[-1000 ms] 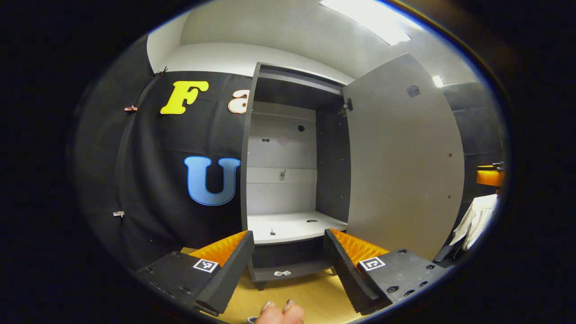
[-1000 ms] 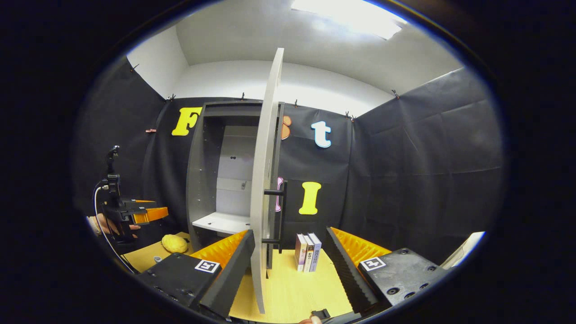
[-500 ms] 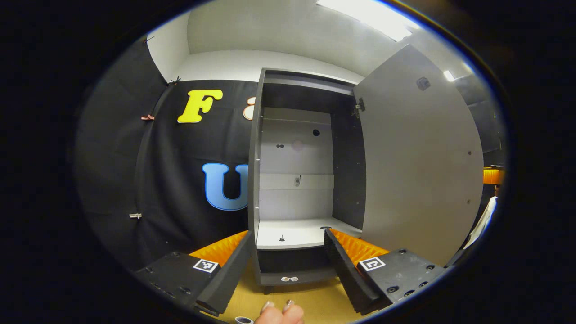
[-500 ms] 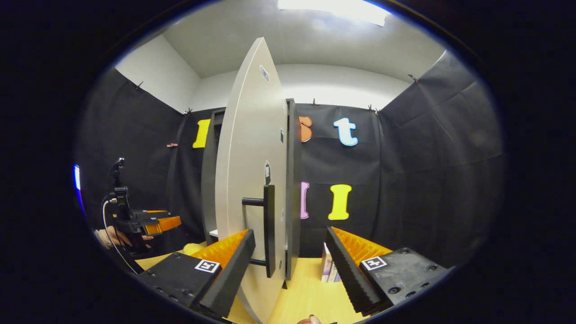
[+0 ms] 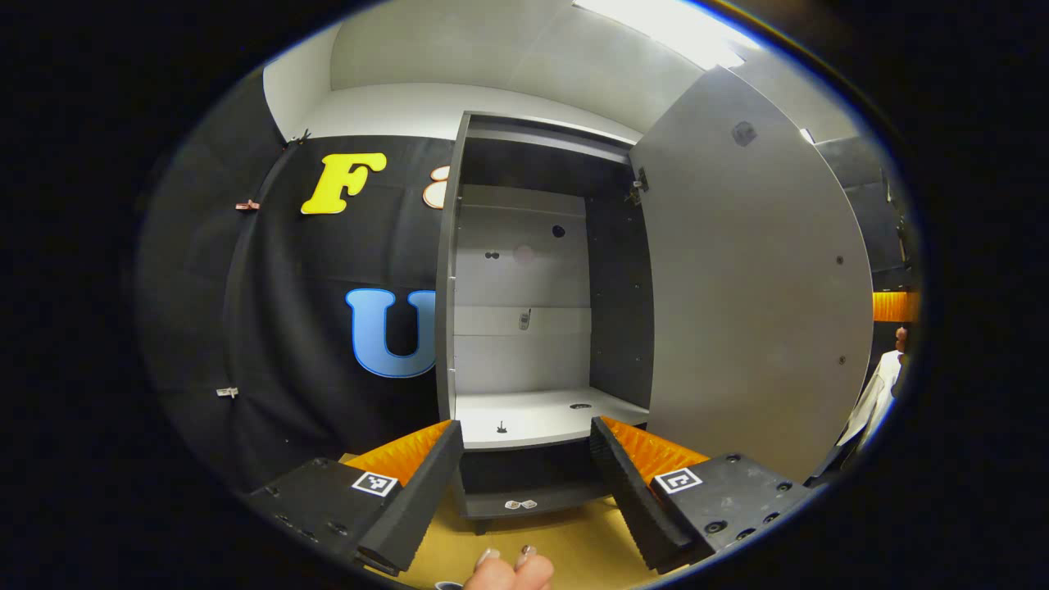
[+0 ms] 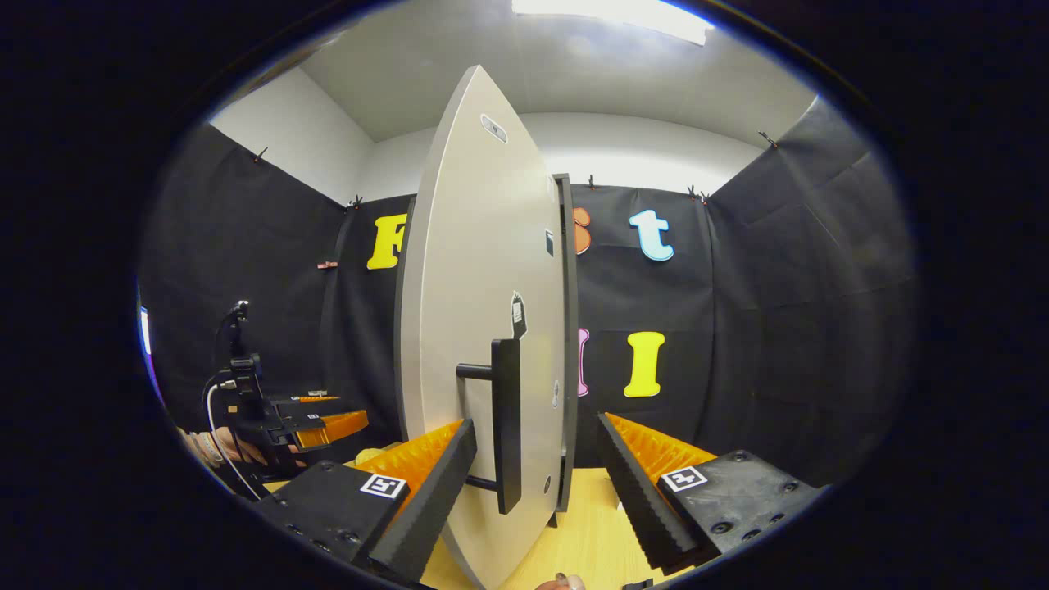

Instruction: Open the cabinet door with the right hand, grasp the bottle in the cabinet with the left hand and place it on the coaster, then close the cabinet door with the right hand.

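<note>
The grey cabinet (image 5: 524,270) stands open ahead of my left gripper (image 5: 524,430), which is open and held low in front of the white shelf (image 5: 541,414). The grey door (image 5: 754,295) hangs swung out on the right. In the right gripper view I face the door's outer side (image 6: 483,270). Its black bar handle (image 6: 506,426) sits between the open fingers of my right gripper (image 6: 537,423), close to the left-hand finger (image 6: 426,492). My left gripper (image 6: 324,424) also appears far left, held by a hand.
The cabinet stands on a yellow wooden tabletop (image 6: 582,537). A small yellow object (image 6: 373,452) lies on the table behind my right gripper's left-hand finger. A lower cabinet shelf (image 5: 524,500) sits just above the table. Fingertips (image 5: 508,569) show at the bottom edge.
The right gripper has come round to the door's outer face, and the handle now lies between its fingers. The door has swung a little toward the cabinet. The left gripper has barely shifted.
</note>
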Action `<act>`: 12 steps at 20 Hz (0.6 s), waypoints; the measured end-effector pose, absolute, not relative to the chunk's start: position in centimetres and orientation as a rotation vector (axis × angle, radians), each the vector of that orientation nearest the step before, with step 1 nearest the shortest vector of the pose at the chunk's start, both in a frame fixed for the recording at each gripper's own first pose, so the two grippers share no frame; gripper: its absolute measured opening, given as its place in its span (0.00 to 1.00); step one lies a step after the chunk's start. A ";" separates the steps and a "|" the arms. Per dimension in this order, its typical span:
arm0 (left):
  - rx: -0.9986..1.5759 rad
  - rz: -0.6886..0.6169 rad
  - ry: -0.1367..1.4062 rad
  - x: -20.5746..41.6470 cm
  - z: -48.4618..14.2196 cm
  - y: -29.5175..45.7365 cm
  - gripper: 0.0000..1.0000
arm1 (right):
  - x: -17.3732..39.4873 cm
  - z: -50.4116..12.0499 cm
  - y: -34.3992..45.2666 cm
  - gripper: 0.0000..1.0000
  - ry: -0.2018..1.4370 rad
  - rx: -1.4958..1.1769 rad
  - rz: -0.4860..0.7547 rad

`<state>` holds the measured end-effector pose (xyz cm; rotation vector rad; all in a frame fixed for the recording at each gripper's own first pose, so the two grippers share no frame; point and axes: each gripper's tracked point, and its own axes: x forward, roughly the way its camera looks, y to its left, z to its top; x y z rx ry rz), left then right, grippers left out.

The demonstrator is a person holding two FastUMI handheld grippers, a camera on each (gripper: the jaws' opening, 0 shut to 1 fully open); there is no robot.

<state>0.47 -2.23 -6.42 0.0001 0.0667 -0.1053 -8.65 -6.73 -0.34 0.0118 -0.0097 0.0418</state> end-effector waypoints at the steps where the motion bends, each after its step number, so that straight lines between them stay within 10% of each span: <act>1: 0.006 -0.120 0.064 0.5 -6.3 -1.5 0.98 | -8.3 -0.4 -5.5 0.97 -0.010 0.007 0.040; 12: 0.030 -0.154 0.073 -0.8 -6.8 8.2 0.98 | -2.6 -2.0 8.5 0.97 -0.031 -0.015 0.098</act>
